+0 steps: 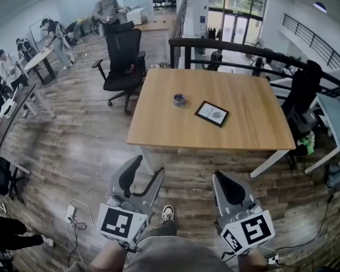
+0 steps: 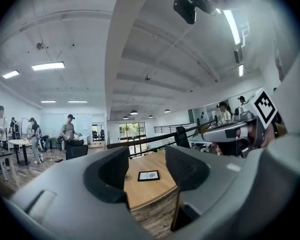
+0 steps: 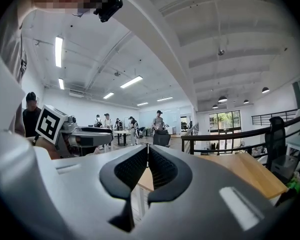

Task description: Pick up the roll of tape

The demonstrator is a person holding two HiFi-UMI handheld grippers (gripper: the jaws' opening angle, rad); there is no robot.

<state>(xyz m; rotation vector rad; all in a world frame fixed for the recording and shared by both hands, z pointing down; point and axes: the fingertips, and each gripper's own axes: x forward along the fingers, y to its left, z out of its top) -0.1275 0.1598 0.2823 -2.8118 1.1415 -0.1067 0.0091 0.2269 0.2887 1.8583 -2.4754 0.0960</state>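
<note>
A small dark roll of tape (image 1: 179,100) lies on the wooden table (image 1: 158,126), left of a black-framed picture (image 1: 211,113). Both grippers are held low, well short of the table's near edge. The left gripper (image 1: 149,170) is open, and its jaws stand apart with nothing between them. In the left gripper view the left gripper (image 2: 146,170) frames the picture (image 2: 148,175) on the table top; the tape is hidden there. The right gripper (image 1: 221,178) is shut and empty. In the right gripper view the right gripper (image 3: 148,156) has its pads touching.
A black office chair (image 1: 122,67) stands at the table's far left corner. A black railing (image 1: 238,50) runs behind the table. Another chair (image 1: 304,89) and a desk (image 1: 335,113) stand to the right. Several people work at desks (image 1: 37,58) at the far left. Cables (image 1: 73,222) lie on the floor.
</note>
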